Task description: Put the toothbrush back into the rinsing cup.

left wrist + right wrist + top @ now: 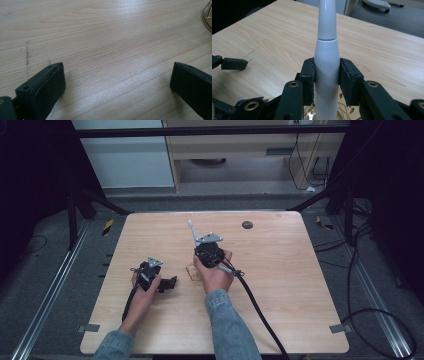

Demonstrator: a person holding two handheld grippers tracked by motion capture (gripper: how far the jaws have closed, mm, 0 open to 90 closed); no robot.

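High view: the right hand-held gripper (200, 251) is held over a clear glass cup (193, 271) on the surface (280, 285); a white toothbrush (192, 231) is seen rising from it.
Left gripper view: the left hand-held gripper (117, 82) is found wide apart, nothing between the jaws.
Right gripper view: the toothbrush (326, 65) is clamped at its handle, upright above the cup (342, 105).
Step judged: the toothbrush is being lowered into the cup; a straight descent and a release are called for next.

We lose the white toothbrush's (326, 65) head past the right gripper view's top edge, and the glass cup (193, 272) below it sits half hidden by the hand.
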